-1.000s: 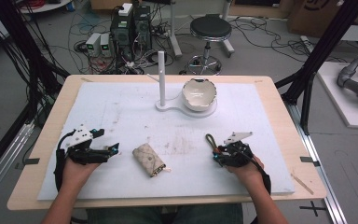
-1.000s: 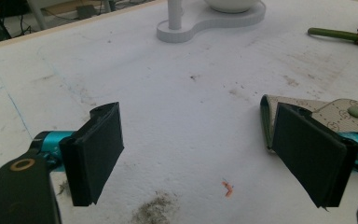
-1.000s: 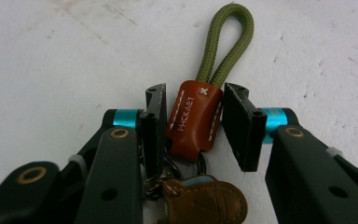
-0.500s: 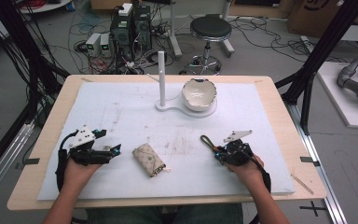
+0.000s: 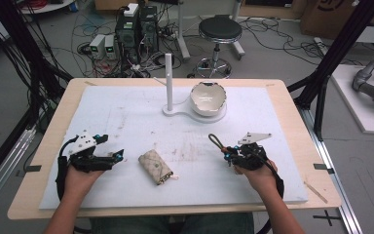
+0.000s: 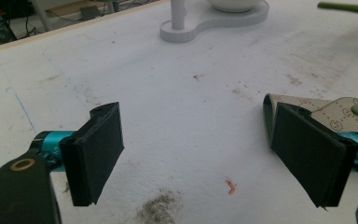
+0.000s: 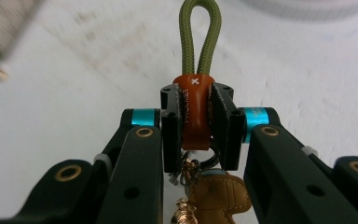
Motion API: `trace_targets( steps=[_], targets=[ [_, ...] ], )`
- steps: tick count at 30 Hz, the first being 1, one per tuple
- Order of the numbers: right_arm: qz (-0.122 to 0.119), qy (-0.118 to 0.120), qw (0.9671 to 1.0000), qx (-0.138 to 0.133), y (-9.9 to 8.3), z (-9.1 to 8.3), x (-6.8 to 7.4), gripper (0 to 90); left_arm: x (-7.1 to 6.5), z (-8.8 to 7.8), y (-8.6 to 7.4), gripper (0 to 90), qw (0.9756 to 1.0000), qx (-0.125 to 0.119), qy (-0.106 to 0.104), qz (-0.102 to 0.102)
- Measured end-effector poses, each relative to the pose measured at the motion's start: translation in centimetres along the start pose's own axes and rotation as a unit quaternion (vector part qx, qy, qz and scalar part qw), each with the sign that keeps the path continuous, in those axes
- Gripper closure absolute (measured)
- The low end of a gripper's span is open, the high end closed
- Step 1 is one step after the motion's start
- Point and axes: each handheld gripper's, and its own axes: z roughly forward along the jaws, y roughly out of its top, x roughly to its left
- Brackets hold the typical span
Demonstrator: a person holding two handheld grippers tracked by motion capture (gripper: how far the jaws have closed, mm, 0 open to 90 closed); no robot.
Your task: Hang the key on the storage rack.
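Note:
My right gripper [image 5: 230, 153] [image 7: 196, 98] is shut on a keychain: its pads press on the orange leather tab [image 7: 196, 109], and an olive cord loop [image 5: 215, 142] [image 7: 199, 42] sticks out ahead of the jaws. A brown leather charm [image 7: 220, 195] and a key ring hang below. My left gripper [image 5: 111, 146] [image 6: 191, 121] rests open on the white mat, nothing between its jaws. A beige patterned key pouch [image 5: 155, 167] [image 6: 340, 109] lies just right of it, partly behind one pad in the left gripper view.
A white stand with an upright post [image 5: 168, 80] and a white bowl [image 5: 208, 98] sits at the back middle of the stained white mat [image 5: 126, 112]. The wooden table edge [image 5: 292, 105] frames the mat. A stool [image 5: 220, 29] and cables lie beyond the table.
The olive loop at the right gripper has shifted slightly left and up. The left hand and the key pouch have kept still.

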Motion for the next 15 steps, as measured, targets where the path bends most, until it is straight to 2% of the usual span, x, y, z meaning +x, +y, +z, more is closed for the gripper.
trace_targets(
  steps=[2,4,5,7,8,9,11,13,14,15],
  targets=[
    [0.000,0.011,0.9993,-0.035,0.9,-0.9,0.0,76.0,0.1,0.0,-0.1,17.0,1.0000,0.001,-0.003,-0.003],
    [-0.003,0.011,0.9989,-0.045,1.3,-1.2,0.1,76.0,0.0,0.0,-0.2,17.0,1.0000,0.002,-0.004,-0.003],
    [-0.009,0.009,0.9976,-0.068,2.3,-1.9,0.2,76.0,0.0,0.0,-0.2,17.0,1.0000,0.002,-0.005,-0.003],
    [-0.013,0.009,0.9971,-0.074,2.7,-2.1,0.3,75.9,0.0,0.0,-0.2,17.0,1.0000,0.002,-0.006,-0.002],
    [-0.020,0.013,0.9957,-0.090,3.6,-2.3,0.3,75.9,0.0,0.0,-0.1,17.0,1.0000,0.000,-0.006,-0.002],
    [-0.020,0.013,0.9957,-0.090,3.6,-2.3,0.3,75.9,0.0,0.0,-0.1,17.0,1.0000,0.000,-0.006,-0.002],
    [-0.032,0.014,0.9939,-0.104,5.3,-2.4,0.4,75.9,0.0,0.0,-0.1,17.0,1.0000,0.000,-0.004,-0.003],
    [-0.035,0.012,0.9934,-0.109,5.8,-2.4,0.4,75.9,0.0,-0.1,-0.2,17.0,1.0000,-0.001,-0.005,-0.002],
    [-0.044,0.008,0.9923,-0.115,7.0,-2.4,0.5,75.9,0.0,-0.1,-0.2,17.0,1.0000,-0.002,-0.003,-0.005],
    [-0.044,0.008,0.9923,-0.115,7.0,-2.4,0.5,75.9,0.0,-0.1,-0.2,17.0,1.0000,-0.002,-0.003,-0.005]
  ],
)
